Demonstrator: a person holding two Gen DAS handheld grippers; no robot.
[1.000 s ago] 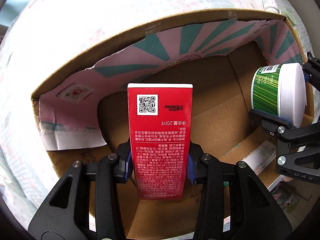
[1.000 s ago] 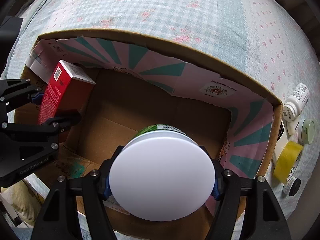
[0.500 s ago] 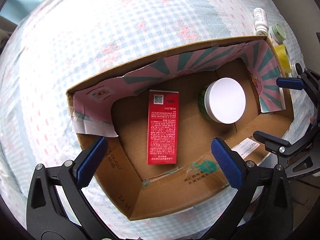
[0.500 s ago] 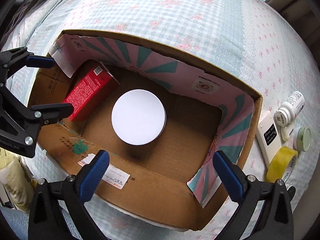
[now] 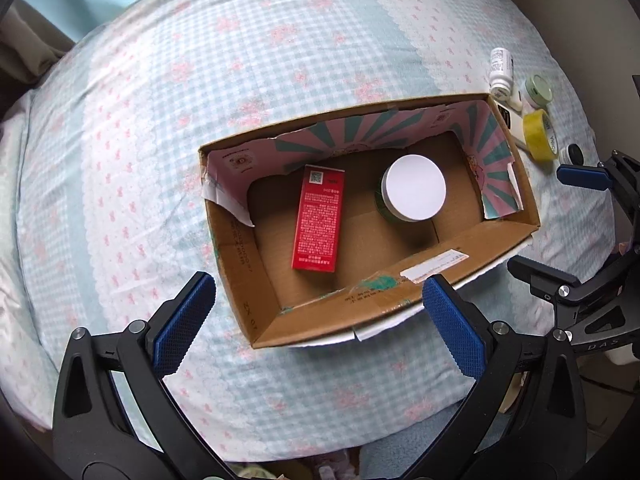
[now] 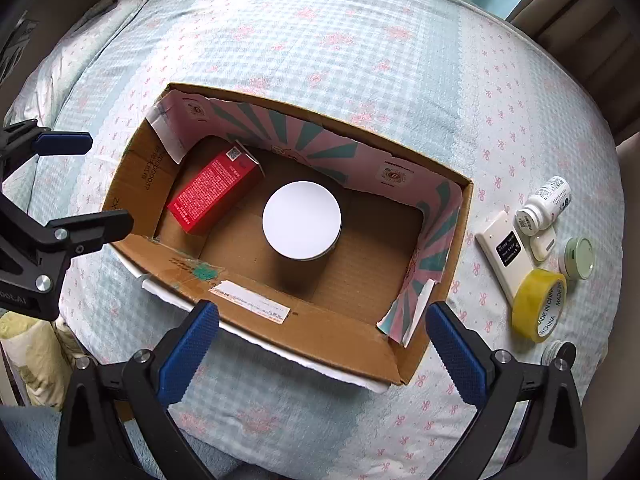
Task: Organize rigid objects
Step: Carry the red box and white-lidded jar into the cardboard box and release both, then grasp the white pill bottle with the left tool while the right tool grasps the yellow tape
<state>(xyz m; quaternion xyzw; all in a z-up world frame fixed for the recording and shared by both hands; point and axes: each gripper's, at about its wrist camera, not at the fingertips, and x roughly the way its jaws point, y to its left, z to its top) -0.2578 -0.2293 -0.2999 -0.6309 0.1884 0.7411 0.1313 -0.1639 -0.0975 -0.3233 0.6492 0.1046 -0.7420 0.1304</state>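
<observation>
Both the left gripper and right gripper hover spread and empty above the open cardboard box; ahead of them inside, the flat red carton and white-lidded green jar sit apart, probably leaving room.

A bed with a blue checked cover carries 1 cardboard box; beside it lie a white bottle, tape roll, white remote and small jar.
</observation>
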